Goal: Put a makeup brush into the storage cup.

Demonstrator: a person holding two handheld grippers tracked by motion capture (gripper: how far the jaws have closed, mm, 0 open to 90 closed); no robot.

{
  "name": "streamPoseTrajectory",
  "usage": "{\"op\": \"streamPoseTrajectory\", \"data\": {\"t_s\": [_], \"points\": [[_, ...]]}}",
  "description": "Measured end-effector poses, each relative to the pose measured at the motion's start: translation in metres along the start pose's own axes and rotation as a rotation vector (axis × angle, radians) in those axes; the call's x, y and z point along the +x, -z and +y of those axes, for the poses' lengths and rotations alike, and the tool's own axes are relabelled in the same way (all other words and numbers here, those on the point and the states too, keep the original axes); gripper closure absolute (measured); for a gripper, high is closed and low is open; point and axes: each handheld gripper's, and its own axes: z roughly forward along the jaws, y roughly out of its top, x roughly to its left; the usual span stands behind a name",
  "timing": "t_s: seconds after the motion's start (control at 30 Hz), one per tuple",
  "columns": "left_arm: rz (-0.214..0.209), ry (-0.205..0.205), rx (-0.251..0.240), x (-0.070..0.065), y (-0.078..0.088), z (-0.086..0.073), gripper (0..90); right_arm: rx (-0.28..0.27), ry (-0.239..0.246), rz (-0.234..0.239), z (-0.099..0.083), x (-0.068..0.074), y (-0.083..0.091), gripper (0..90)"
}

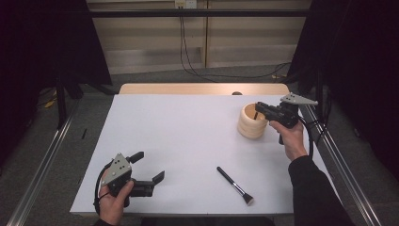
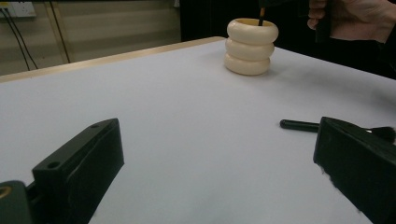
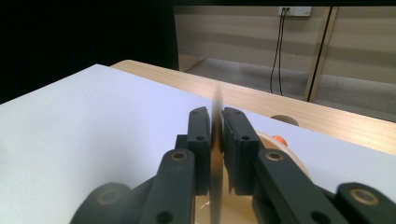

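A cream ringed holder [image 1: 251, 128] [image 2: 251, 46] stands at the table's far right. My right gripper [image 1: 259, 107] [image 3: 215, 114] hovers just above its mouth, shut on a thin dark stick [image 3: 216, 140] that looks blurred and hangs straight down into the holder [image 3: 285, 154]. In the left gripper view the stick [image 2: 261, 17] rises out of the holder's rim. A black make-up brush [image 1: 234, 184] [image 2: 299, 124] lies flat near the front edge. My left gripper [image 1: 149, 165] [image 2: 217, 126] rests at the front left, open, with nothing between its jaws.
The white table top [image 1: 188, 132] has a wooden strip [image 1: 202, 88] along its far edge, with a round hole [image 1: 236, 93] in it. Metal rails [image 1: 47, 160] run along both sides. A small orange thing [image 3: 279, 138] shows at the holder's far rim.
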Motion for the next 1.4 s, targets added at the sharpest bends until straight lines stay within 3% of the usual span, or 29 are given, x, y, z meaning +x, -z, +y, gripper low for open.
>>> {"op": "streamPoseTrajectory", "data": {"t_s": [0.27,0.43,0.57,0.67,0.77,0.83,0.87,1.4], "points": [[0.003,0.004,0.002,0.000,0.000,0.000,1.6,-0.005,-0.002,-0.006,-0.001,0.000,0.000,71.5],[0.002,-0.002,0.002,0.001,0.000,0.000,1.6,-0.012,0.000,-0.015,-0.001,0.000,0.001,59.5],[0.003,0.003,0.000,0.001,0.000,0.000,1.6,-0.017,0.006,-0.023,0.000,0.002,0.001,38.5],[0.000,-0.001,0.003,0.001,0.000,0.000,1.6,-0.009,0.027,-0.031,0.000,0.003,0.002,28.8],[0.003,0.002,0.001,0.001,0.000,0.000,1.6,-0.020,0.018,-0.034,0.002,0.003,0.002,17.7],[0.006,0.008,-0.002,0.001,0.001,0.000,1.6,-0.025,0.016,-0.045,0.002,0.003,0.003,3.9],[0.006,0.007,-0.002,0.001,0.001,0.000,1.6,-0.025,0.021,-0.057,0.002,0.004,0.003,1.3],[0.007,0.009,-0.004,0.002,0.002,0.000,1.6,-0.036,0.001,-0.037,0.006,0.003,0.010,0.5]]}}
